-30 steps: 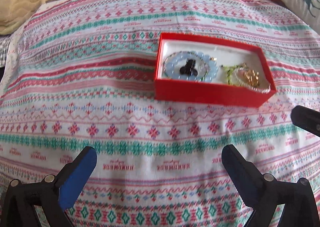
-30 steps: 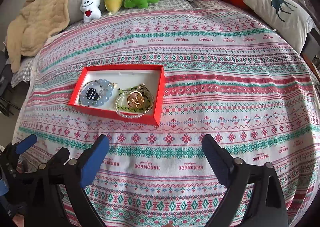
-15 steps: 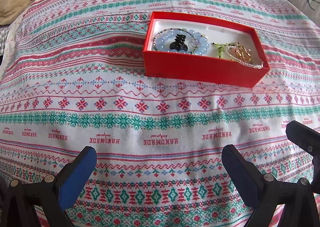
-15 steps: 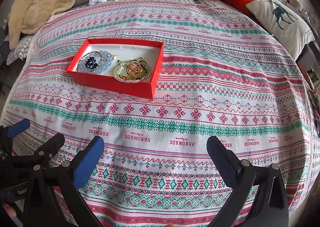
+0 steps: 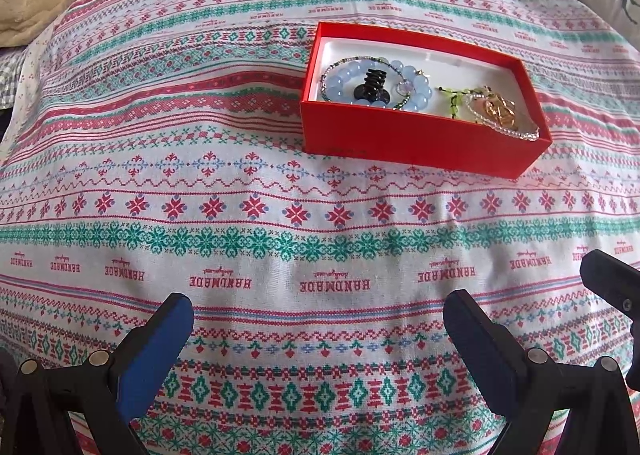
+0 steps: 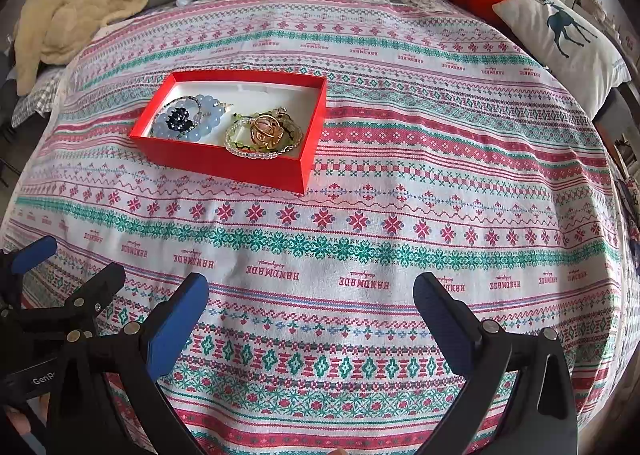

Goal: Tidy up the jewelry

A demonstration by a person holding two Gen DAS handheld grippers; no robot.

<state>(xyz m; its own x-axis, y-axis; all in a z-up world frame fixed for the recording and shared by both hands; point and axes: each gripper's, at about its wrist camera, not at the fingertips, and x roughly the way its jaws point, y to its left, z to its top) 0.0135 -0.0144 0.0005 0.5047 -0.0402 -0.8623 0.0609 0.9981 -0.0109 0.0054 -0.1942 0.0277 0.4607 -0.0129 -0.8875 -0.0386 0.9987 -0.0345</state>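
Both tongs are hanging low over the near end of the bedspread (image 6: 400, 159), and both are spread wide with nothing between the pads: the left gripper (image 5: 318, 335) and the right gripper (image 6: 310, 311) are each gaping over bare patterned cloth, side by side, with the left one showing at the edge of the right wrist view. Over the last second they have been drawing back from the red box (image 6: 224, 163), which was sitting closer in front of the left gripper a moment ago and is now lying well apart from both. Inside it, everything is gathered: a blue bead bracelet (image 5: 416, 89) ringing a black hair clip (image 5: 372, 89) at one end, and a gold ornament (image 6: 266, 131) nested among a clear bead bracelet (image 6: 240, 149) and green cord at the other. No loose piece is showing on the cloth, so to my eye the sorting is looking finished, the retreat reading as a wrap-up rather than a fresh reach.
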